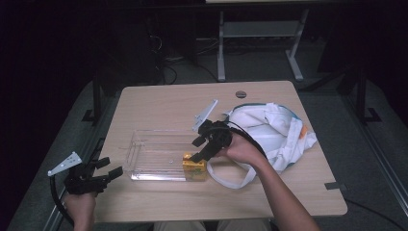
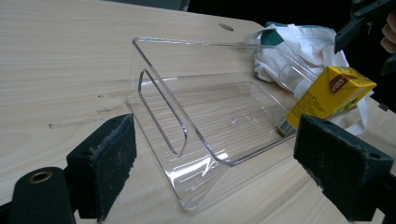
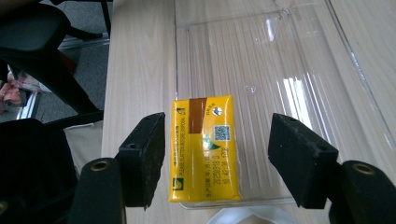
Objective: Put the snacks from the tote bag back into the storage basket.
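Hovering at centre frame, right gripper (image 1: 198, 148), fingers apart, straddles the yellow juice carton (image 1: 194, 169) lying at the clear tray's (image 1: 144, 159) near-right corner, probably for a pick or release; left gripper (image 1: 108, 168), fingers apart, idles lower left on the desk (image 1: 159, 101).

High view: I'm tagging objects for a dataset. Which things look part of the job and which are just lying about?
In use, apparently:
yellow carton
clear tray
right gripper, open over the carton

Lying about:
white bag
left gripper, open, off to the side
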{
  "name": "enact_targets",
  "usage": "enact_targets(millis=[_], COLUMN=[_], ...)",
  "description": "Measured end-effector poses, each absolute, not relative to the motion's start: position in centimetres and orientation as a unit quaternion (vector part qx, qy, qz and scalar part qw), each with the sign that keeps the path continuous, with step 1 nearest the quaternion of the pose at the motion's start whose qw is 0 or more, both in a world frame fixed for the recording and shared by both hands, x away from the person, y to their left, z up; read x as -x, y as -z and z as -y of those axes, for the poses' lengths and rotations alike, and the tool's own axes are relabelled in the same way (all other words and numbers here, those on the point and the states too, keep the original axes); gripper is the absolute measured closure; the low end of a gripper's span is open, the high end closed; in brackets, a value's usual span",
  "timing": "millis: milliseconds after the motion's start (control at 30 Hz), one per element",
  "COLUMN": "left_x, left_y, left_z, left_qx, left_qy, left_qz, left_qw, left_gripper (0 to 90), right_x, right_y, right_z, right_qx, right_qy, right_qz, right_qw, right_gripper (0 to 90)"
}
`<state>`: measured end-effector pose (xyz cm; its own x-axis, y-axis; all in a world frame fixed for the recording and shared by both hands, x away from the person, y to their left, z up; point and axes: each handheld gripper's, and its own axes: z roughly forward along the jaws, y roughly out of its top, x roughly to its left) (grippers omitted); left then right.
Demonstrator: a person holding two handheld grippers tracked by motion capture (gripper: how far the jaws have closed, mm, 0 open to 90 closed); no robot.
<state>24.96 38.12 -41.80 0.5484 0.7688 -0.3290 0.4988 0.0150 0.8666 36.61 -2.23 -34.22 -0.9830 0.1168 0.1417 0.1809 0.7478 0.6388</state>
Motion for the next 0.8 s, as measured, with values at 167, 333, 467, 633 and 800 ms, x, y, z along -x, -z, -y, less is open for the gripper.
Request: enact_targets(millis=[167,333,467,633,800], left_x=[-25.0,-25.0,-25.0,-25.0,-25.0], left_y=[41.8,41.8,41.8,41.8,41.8], left_z=[-38.1,-38.1,-38.2,-38.2,-38.2], left_qx=[-0.690,-0.690,-0.691,-0.692,-0.691], left_qy=[-0.124,-0.123,-0.124,-0.125,-0.124], left_qz=[-0.460,-0.460,-0.458,-0.457,-0.459], left_qw=[0.546,0.545,0.545,0.544,0.545], left_gripper=[12.6,12.7,12.7,12.6,12.6], right_x=[-36.7,-36.9,-37.0,-37.2,-37.3], right_y=[33.7,33.4,33.1,33.0,32.9], right_z=[2.7,3.2,3.6,4.1,4.5], right_qx=[0.085,0.089,0.094,0.098,0.103], right_qy=[0.350,0.352,0.355,0.358,0.360], right_qz=[0.932,0.931,0.930,0.928,0.927], right_qw=[0.043,0.037,0.032,0.027,0.023], right_gripper=[35.5,34.9,34.6,34.3,34.0])
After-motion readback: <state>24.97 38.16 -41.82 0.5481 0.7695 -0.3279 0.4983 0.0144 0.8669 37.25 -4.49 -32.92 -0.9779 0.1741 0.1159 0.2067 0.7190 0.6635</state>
